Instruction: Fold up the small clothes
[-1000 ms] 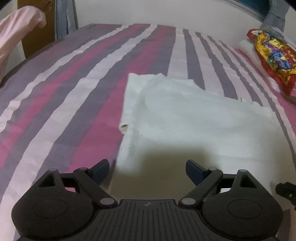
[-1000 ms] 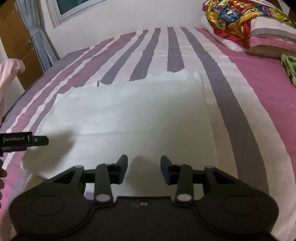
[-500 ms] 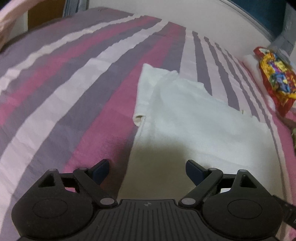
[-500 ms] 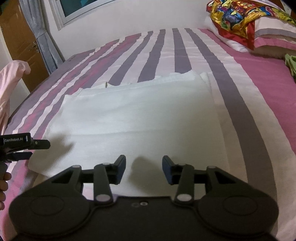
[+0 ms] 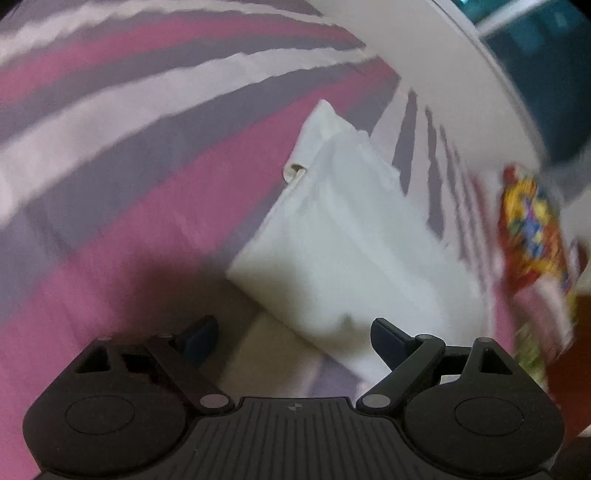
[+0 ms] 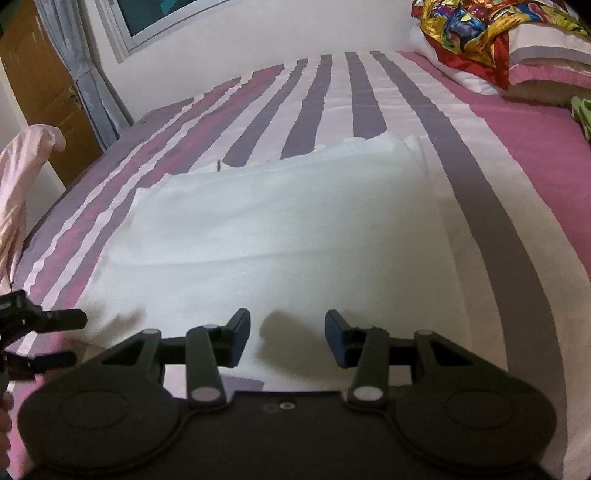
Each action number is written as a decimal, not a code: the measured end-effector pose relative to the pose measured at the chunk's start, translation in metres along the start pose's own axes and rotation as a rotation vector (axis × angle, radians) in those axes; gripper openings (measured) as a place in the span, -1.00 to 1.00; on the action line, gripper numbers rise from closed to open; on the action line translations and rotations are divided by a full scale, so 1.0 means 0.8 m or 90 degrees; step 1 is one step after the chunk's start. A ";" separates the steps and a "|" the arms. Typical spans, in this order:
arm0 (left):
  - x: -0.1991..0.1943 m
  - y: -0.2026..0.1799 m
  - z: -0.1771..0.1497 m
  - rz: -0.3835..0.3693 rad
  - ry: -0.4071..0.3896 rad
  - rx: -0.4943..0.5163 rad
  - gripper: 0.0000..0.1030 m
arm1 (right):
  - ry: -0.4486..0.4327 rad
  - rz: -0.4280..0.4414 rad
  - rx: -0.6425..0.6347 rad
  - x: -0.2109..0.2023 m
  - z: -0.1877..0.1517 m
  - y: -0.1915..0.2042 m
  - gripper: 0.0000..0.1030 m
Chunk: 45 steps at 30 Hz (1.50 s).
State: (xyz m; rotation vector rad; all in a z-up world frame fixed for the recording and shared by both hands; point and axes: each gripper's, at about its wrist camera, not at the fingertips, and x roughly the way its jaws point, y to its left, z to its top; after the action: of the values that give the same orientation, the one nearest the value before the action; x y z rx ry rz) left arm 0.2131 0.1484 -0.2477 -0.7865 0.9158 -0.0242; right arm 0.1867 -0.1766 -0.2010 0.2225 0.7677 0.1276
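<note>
A white folded garment (image 6: pixel 280 236) lies flat on the striped pink and purple bedsheet (image 6: pixel 517 155). In the left wrist view it (image 5: pixel 351 240) runs slantwise, with a rolled sleeve end at its far corner. My left gripper (image 5: pixel 291 332) stands wide open just over the garment's near corner, and its pads touch nothing. The right wrist view shows it (image 6: pixel 70 338) at the left edge, turned so one finger is above the other, beside the garment's near left corner. My right gripper (image 6: pixel 288 332) hovers open over the near edge of the garment with nothing between its fingers.
A bright red and yellow cloth (image 6: pixel 465 26) lies over pillows (image 6: pixel 546 48) at the bed's far right. A green cloth (image 6: pixel 581 110) lies at the right edge. A pale pink garment (image 6: pixel 22 177) hangs at the left, by a wooden door (image 6: pixel 33 74).
The left gripper has rolled and dropped towards the garment's near left corner, so its view now tilts. The right gripper's jaws have spread a little; the garment has not moved.
</note>
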 end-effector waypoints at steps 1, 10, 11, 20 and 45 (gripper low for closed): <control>0.003 0.002 -0.002 -0.009 -0.009 -0.013 0.72 | 0.000 0.000 -0.001 -0.002 -0.001 0.001 -0.14; 0.060 0.013 0.000 -0.080 -0.042 -0.152 -0.23 | -0.013 -0.003 0.002 -0.011 0.001 -0.001 -0.10; 0.063 0.013 0.001 -0.085 -0.048 -0.158 -0.23 | -0.013 -0.004 0.002 -0.010 0.001 -0.001 -0.10; 0.096 0.000 0.012 -0.106 -0.093 -0.171 -0.23 | -0.009 0.001 0.013 0.010 0.005 -0.008 -0.10; 0.046 -0.111 0.031 -0.097 -0.144 0.102 -0.85 | 0.015 -0.048 -0.002 0.036 0.023 -0.033 -0.12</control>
State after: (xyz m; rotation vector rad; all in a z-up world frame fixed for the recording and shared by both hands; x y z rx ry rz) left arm 0.2809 0.0859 -0.2099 -0.6920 0.6306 -0.1382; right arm 0.2209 -0.1989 -0.2144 0.1889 0.7990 0.0603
